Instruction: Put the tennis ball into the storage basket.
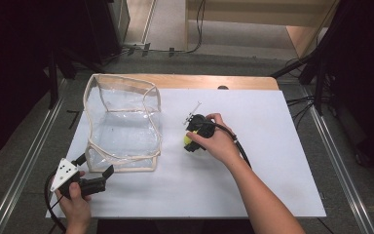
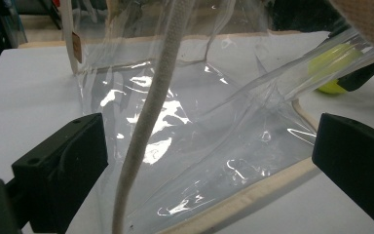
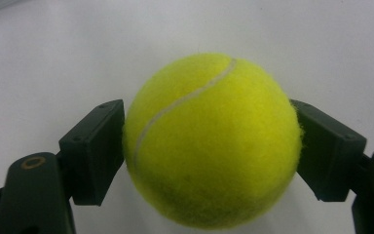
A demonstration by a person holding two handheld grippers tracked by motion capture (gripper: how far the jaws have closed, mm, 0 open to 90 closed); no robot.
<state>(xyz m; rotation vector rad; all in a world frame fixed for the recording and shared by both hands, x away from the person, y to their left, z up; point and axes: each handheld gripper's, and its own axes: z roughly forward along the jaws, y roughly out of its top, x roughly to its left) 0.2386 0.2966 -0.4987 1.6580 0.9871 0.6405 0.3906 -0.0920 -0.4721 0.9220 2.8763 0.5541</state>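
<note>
Clear bag (image 1: 122, 124) on white table (image 1: 272, 185), right tool (image 1: 191, 141) gripping tennis ball (image 1: 188, 140), left tool (image 1: 97, 170) beside bag

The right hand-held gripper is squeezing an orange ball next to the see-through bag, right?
Not quite: the ball is yellow, a tennis ball, as the right gripper view shows. The right hand-held gripper does squeeze it, beside the see-through bag.

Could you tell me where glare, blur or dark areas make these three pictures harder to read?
High view: the room around the white table is nearly black, and the clear bag is faint against it. Left gripper view: bright glare patches on the bag's plastic, and the near cord is soft. Right gripper view: evenly lit, the tennis ball sharp between the right gripper.
</note>
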